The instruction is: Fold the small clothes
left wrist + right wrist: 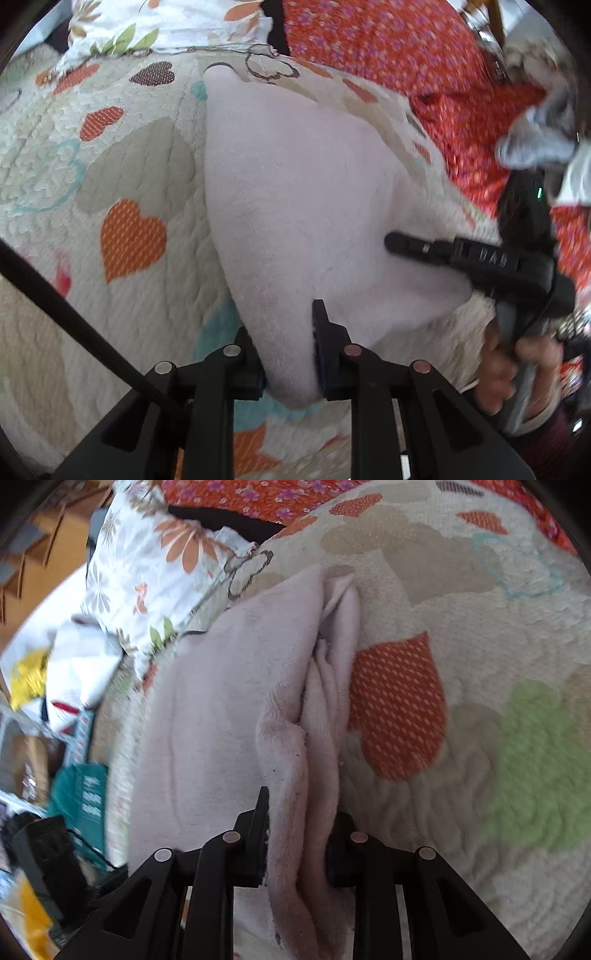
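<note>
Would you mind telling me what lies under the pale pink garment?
The pale pink garment lies on a quilt with heart shapes, which shows all round it. Its own bunched layers show at one edge; anything beneath its middle is covered.

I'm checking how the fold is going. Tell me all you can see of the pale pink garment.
The pale pink knit garment is soft, slightly fuzzy cloth, lying on the quilted heart-patterned bedspread. It is doubled over, with bunched layered edges along one side. The left gripper is shut on one end, and the right gripper is shut on the stacked edges.
</note>
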Available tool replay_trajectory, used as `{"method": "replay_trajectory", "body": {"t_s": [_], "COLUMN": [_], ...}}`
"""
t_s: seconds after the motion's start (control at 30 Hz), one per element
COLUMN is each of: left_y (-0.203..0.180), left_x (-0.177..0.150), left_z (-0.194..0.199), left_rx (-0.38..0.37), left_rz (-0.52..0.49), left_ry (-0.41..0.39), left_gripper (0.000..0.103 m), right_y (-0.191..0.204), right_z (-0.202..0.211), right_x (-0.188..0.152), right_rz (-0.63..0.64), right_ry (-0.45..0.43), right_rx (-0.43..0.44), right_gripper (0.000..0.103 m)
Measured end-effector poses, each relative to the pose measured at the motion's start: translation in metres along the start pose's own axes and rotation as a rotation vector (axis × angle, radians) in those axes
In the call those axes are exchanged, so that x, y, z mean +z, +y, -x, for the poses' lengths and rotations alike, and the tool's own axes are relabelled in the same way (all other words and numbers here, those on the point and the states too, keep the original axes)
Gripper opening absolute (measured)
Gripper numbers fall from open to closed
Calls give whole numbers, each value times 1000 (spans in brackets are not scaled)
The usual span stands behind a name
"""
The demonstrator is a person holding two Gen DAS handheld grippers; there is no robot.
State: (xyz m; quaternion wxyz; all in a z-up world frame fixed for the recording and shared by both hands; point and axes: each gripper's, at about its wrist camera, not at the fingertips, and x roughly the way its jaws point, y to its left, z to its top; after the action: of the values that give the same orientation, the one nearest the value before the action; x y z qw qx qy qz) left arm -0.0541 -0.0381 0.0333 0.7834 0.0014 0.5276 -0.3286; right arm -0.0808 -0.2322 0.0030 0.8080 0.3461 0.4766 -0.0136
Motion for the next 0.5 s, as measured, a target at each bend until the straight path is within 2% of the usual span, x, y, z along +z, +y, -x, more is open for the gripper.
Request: {"method": "replay_trajectory", "body": {"t_s": [0.1,0.27,0.33,0.4,0.5], "left_y": [-5,-7,-8,-7,0], "left_x": [-13,-29,-34,-37,-37], "left_z": [11,38,50,59,69], "left_rx": [66,111,130,163,225], "left_rz": [-52,-45,-47,-50,-34], "left_ry": [-30,-91,-131,-177,-236], "left_gripper": [24,31,43,53,57], "right_y": [1,-17,-13,-4,18], "right_z": [12,48,66,78,77], "right_x": [-8,-20,-20,-18,-17], "right_rz": [5,-55,-33,2,69], "right_ry": [-19,-111,-193,-259,-292], "right_rx": [-47,-77,-102,-74,24], "right_gripper": [32,33,33,33,33]}}
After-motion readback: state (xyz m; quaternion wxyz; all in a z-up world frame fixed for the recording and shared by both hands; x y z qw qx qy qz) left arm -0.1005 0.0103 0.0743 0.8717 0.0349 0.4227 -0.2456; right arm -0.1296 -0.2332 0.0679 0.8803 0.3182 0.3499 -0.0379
